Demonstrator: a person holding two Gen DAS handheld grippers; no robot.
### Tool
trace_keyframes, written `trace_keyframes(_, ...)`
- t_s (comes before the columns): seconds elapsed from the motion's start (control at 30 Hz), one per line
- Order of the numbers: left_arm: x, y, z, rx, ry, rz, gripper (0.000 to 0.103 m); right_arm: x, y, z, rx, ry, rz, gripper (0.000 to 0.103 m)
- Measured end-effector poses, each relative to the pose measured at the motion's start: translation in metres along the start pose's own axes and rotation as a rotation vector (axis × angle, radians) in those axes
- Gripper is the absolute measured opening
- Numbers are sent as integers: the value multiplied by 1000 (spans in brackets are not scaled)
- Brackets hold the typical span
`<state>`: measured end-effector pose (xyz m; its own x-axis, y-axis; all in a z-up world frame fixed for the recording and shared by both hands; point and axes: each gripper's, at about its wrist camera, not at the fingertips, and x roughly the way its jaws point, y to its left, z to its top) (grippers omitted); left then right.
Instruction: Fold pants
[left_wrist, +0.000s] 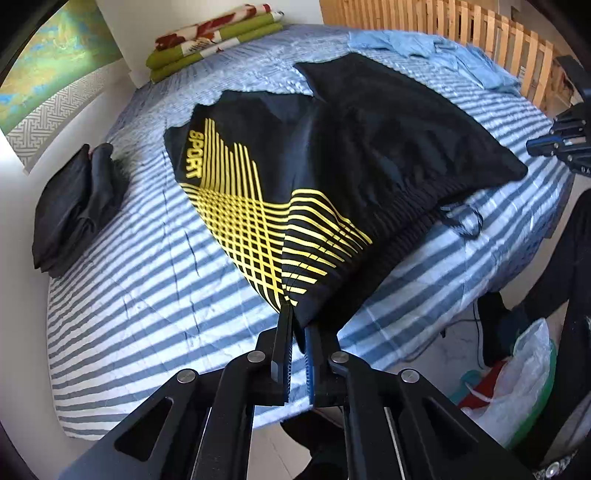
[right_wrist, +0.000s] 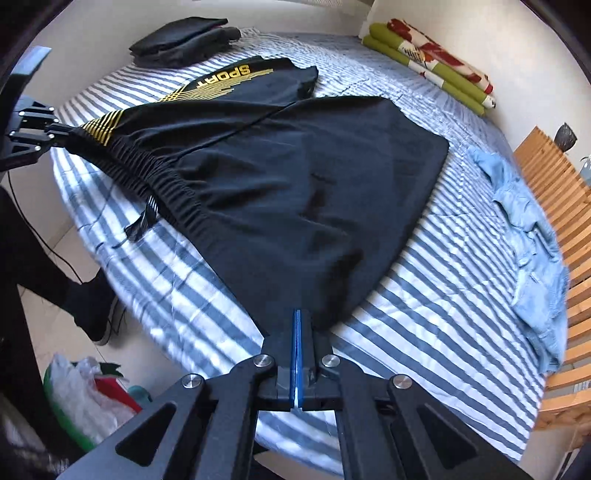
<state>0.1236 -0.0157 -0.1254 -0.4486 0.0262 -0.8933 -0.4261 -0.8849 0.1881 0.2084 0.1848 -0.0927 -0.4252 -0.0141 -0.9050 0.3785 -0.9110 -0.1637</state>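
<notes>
Two grippers pinch the black pants (left_wrist: 369, 147) spread across the striped bed (left_wrist: 129, 277). At the left of the left wrist view lies a folded dark garment (left_wrist: 74, 206), with a folded green blanket (left_wrist: 214, 40) at upper centre. Centre-bottom, the left gripper (left_wrist: 295, 325) has its jaws pressed on the yellow-printed waistband corner. In the right wrist view, the right gripper (right_wrist: 297, 325) clamps the opposite corner; light blue clothing (right_wrist: 532, 229) lies at right.

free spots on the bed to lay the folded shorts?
Bare striped bedspread lies between the black shorts and the dark folded pile. Another strip runs between shorts and blue garment. The middle is covered; both grippers grip the shorts.
</notes>
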Motion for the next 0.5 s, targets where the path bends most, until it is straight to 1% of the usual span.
trace_keyframes(0.03, 3, -3, -2, 17, 28, -7, 14, 3, -1, -1, -10, 25, 49, 0)
trace_keyframes(0.07, 6, -7, -5, 32, 67, -5, 23, 6, -1, -4, -29, 50, 88, 0)
trace_keyframes(0.1, 7, -9, -8, 40, 88, 6, 31, 6, -5, -5, -28, 49, 87, 1)
trace_keyframes(0.13, 5, -10, -11, 45, 91, 10, 34, 3, -14, -3, 6, 39, 107, 2)
trace_keyframes(0.2, -7, -11, -11, 34, 74, 9, 36, -3, -39, 3, 124, -1, 164, 11)
trace_keyframes(0.23, -15, -13, -8, 22, 55, -3, 36, -5, -63, 9, 229, -27, 181, 13)
trace_keyframes(0.27, -22, -15, -3, 8, 32, -22, 36, -5, -78, 14, 296, -45, 190, 17)
trace_keyframes(0.33, -36, -30, 17, -11, -31, -73, 39, -2, -112, 25, 423, -85, 211, 17)
trace_keyframes(0.37, -40, -44, 31, -15, -69, -118, 47, 3, -131, 33, 484, -100, 229, 18)
trace_keyframes(0.4, -42, -57, 43, -13, -96, -163, 53, 8, -140, 39, 514, -106, 247, 21)
trace_keyframes(0.5, -38, -108, 83, 28, -165, -304, 55, 27, -170, 52, 604, -106, 349, 29)
